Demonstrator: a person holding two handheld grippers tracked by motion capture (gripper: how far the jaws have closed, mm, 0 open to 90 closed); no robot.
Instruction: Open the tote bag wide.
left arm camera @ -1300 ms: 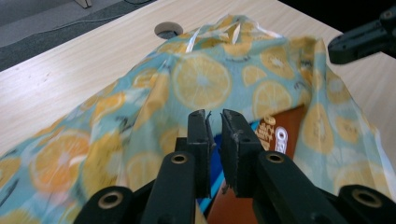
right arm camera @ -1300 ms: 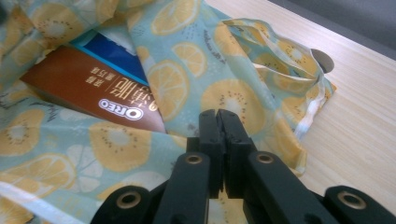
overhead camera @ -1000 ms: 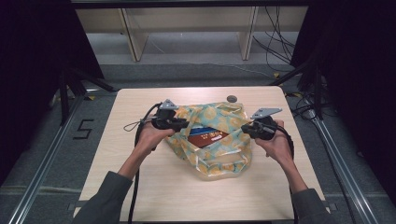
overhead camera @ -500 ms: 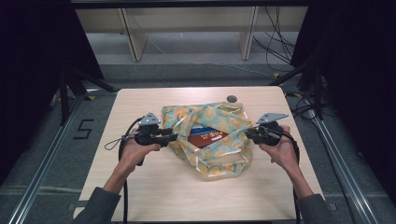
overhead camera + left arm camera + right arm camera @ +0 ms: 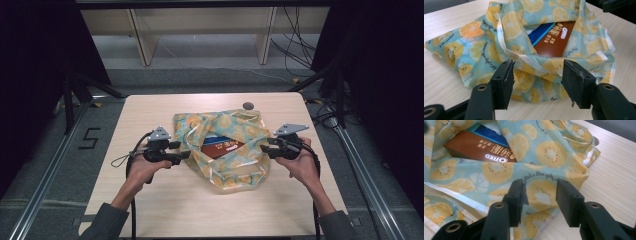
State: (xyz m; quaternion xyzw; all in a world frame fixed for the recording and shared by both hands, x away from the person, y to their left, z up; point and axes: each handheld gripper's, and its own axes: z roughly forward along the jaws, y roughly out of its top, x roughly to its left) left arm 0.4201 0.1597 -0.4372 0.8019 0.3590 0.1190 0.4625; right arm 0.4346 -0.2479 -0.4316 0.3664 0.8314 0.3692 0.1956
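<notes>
One brown Oreo box (image 5: pixel 222 148) is lying inside the fruit-print bag (image 5: pixel 225 172) mid-table, its long axis running between the grippers. Left gripper (image 5: pixel 184 154) and right gripper (image 5: pixel 264 149) are flanking the bag, jaws apart, forearms reaching forward.

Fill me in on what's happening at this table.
A person holds tongs in each hand on either side of a fruit-print cloth bag lying on the wooden table. The bag's mouth gapes, showing a brown Oreo box inside. Left tongs and right tongs are both open, gripping nothing.
</notes>
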